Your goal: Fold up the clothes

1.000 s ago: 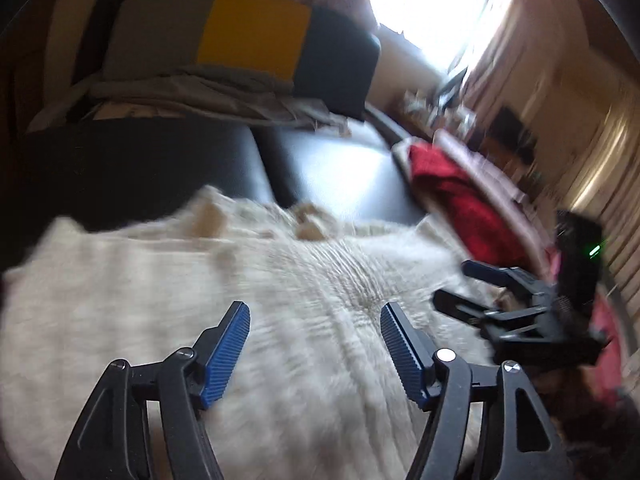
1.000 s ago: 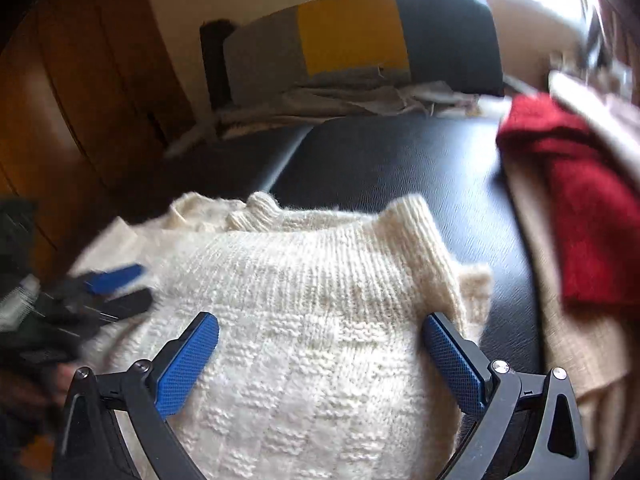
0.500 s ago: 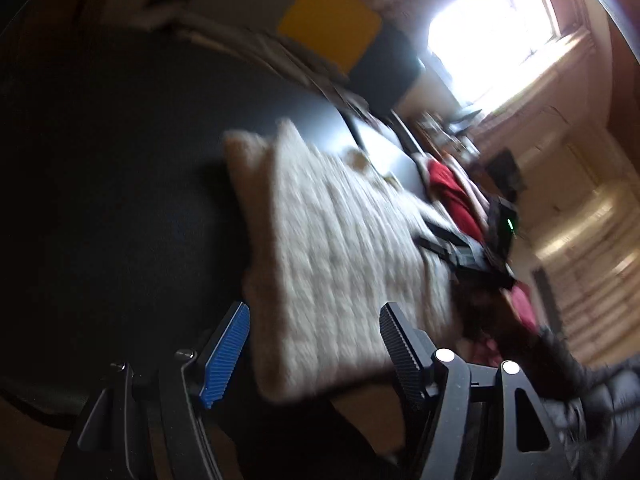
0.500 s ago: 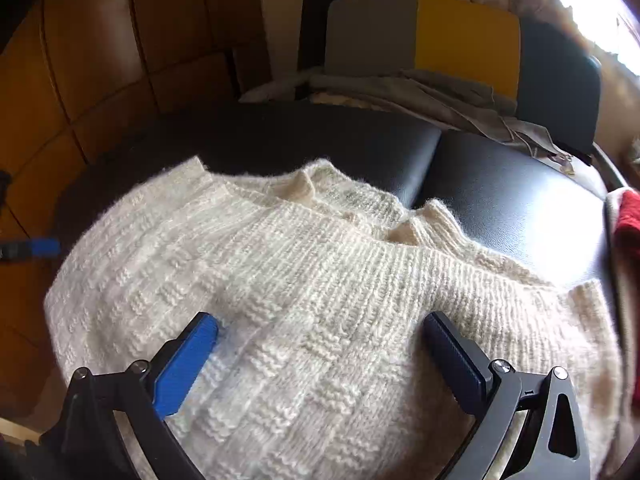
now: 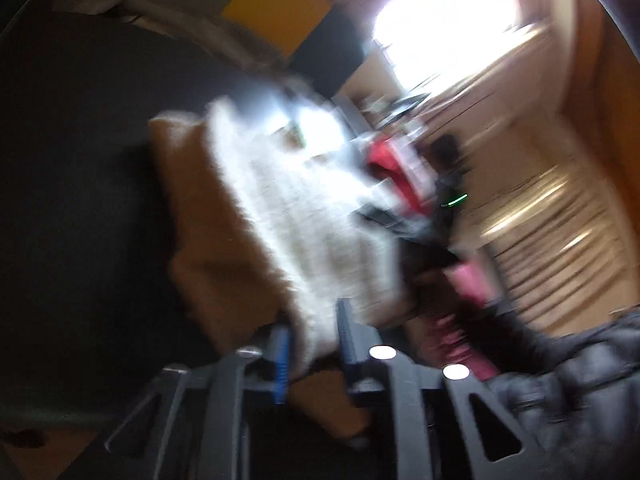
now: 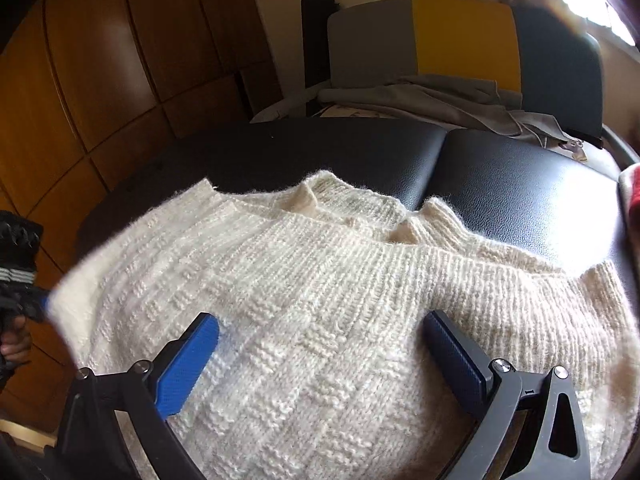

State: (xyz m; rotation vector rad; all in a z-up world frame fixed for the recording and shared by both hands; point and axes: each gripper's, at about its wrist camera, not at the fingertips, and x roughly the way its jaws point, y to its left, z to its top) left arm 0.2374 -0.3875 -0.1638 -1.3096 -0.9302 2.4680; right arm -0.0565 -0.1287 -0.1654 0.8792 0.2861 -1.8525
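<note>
On the black seat, sweater collar faces the backrest

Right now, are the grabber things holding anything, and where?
The left gripper has just closed on an edge of the cream knitted sweater; blur hides which edge. The right gripper is open above the sweater's middle and holds nothing.

Two black hand-held grippers with blue finger pads

The right gripper had black plastic arms with triangular cut-outs, ribbed blue pads on the inner faces of its fingers and a silver screw behind each pad. The left gripper matched it, blurred: blue pads, black frame, two bright screws beside its right finger, and a dark quilted sleeve beyond.
</note>
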